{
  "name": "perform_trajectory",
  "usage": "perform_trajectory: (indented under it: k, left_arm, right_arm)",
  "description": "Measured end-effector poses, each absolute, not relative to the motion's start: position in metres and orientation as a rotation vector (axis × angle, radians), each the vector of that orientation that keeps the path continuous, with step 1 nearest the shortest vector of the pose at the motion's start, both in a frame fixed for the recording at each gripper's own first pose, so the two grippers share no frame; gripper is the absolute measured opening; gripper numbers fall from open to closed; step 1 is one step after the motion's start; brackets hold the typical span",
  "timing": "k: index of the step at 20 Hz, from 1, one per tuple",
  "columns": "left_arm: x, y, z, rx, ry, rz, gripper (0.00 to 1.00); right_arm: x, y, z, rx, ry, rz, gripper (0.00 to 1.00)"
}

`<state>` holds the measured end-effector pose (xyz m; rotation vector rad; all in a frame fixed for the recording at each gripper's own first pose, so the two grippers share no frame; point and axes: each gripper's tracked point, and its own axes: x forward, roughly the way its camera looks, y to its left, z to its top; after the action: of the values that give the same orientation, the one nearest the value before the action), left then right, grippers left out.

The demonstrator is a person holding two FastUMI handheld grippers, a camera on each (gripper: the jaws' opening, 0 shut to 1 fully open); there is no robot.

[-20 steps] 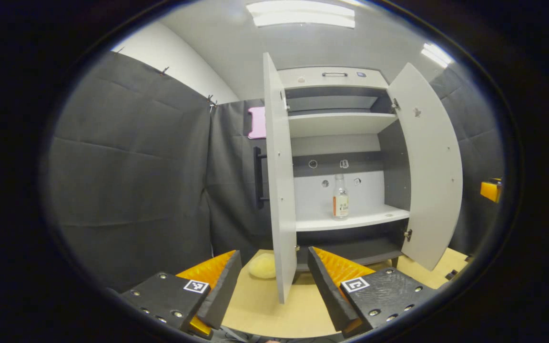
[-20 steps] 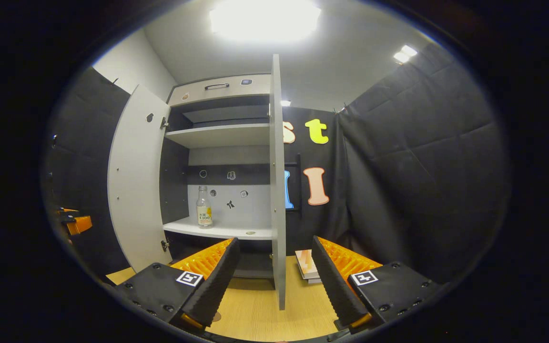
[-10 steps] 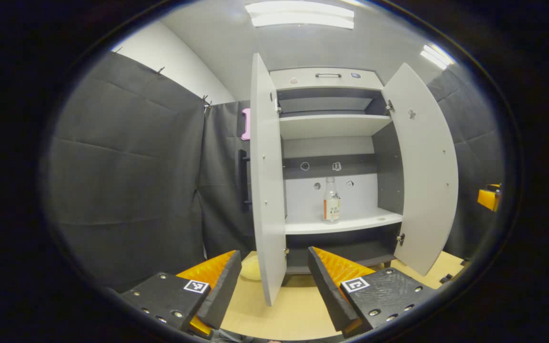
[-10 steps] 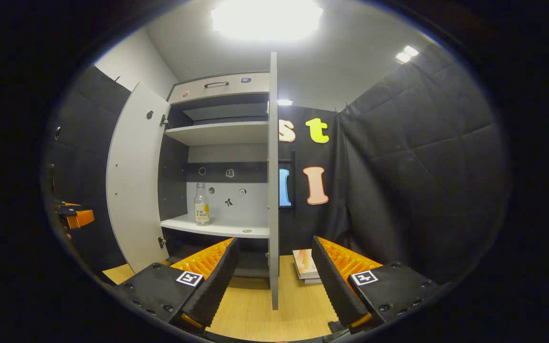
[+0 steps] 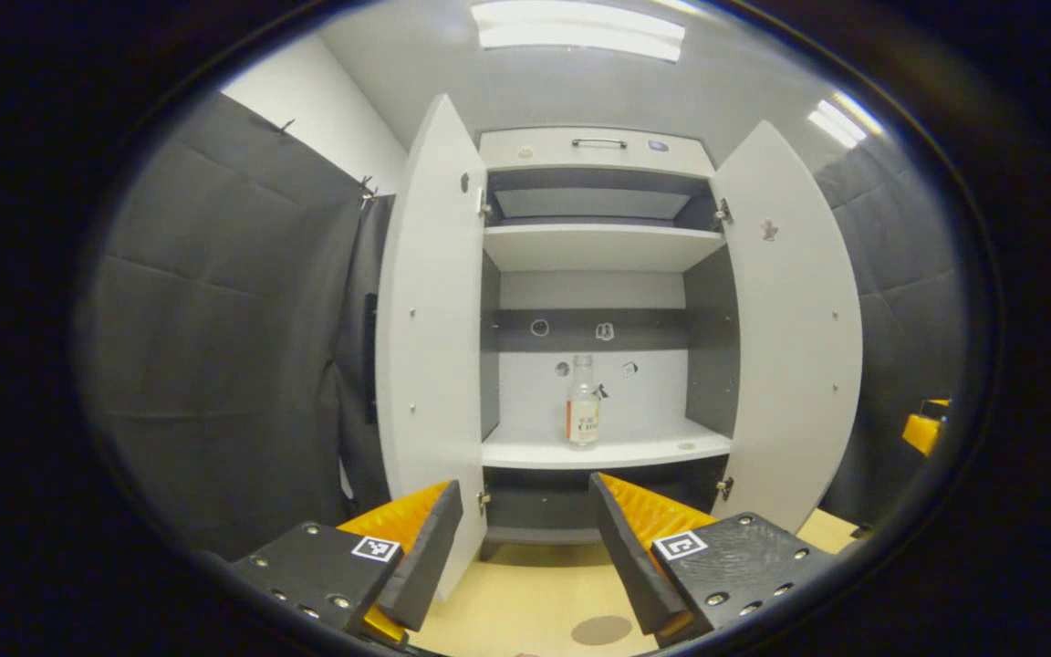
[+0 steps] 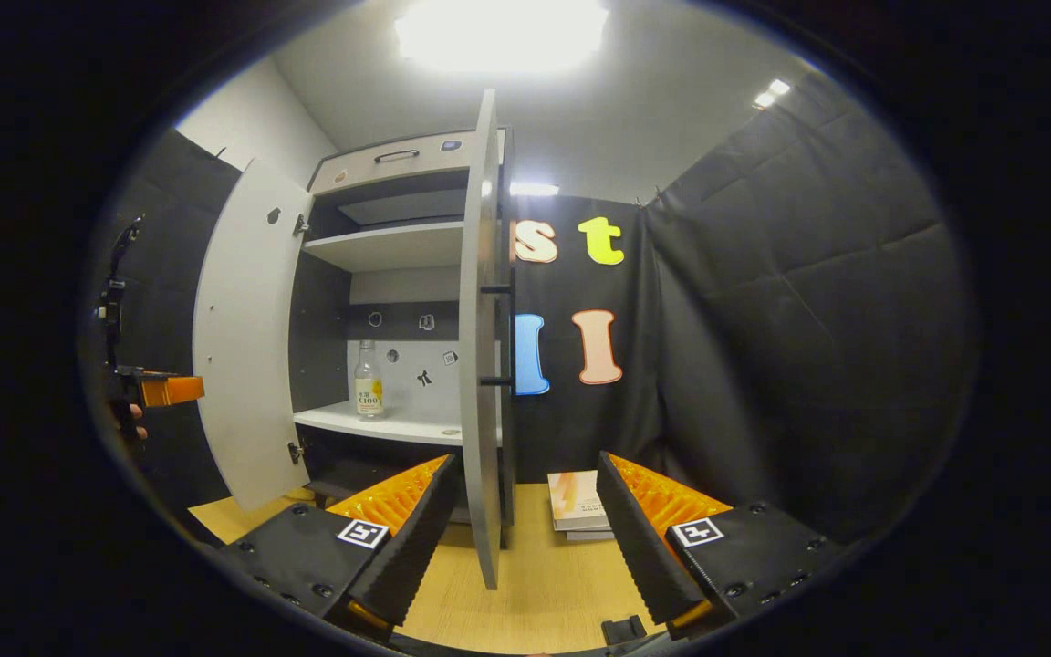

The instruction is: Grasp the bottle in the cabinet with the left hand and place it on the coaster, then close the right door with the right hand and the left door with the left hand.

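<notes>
I see both doors swung wide, the left door [image 5: 430, 338] and the right door [image 5: 795, 319] flanking an open way straight to the bottle [image 5: 583, 406]. It stands alone on the lower shelf [image 5: 608, 452], with bare shelf on both sides and free height under the upper shelf [image 5: 600, 246].

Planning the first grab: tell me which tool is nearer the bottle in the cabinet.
Left, though not by much. The left tool faces the bottle nearly head-on between both open doors. The right tool sits off to the side, by the right door.
</notes>
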<state>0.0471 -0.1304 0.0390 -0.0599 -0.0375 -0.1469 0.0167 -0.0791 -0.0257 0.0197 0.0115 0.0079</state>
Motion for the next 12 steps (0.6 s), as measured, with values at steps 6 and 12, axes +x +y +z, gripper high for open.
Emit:
perform_trajectory:
  k: [6, 12]
  left_arm:
    - [0.101, -0.160, 0.060, -0.058, -0.054, -0.207, 0.85]
    - [0.165, -0.178, 0.075, -0.062, -0.071, -0.264, 0.85]
  right_arm:
    - [0.020, -0.102, -0.035, 0.027, 0.030, -0.054, 0.97]
    - [0.034, -0.112, -0.031, 0.015, 0.022, -0.130, 0.93]
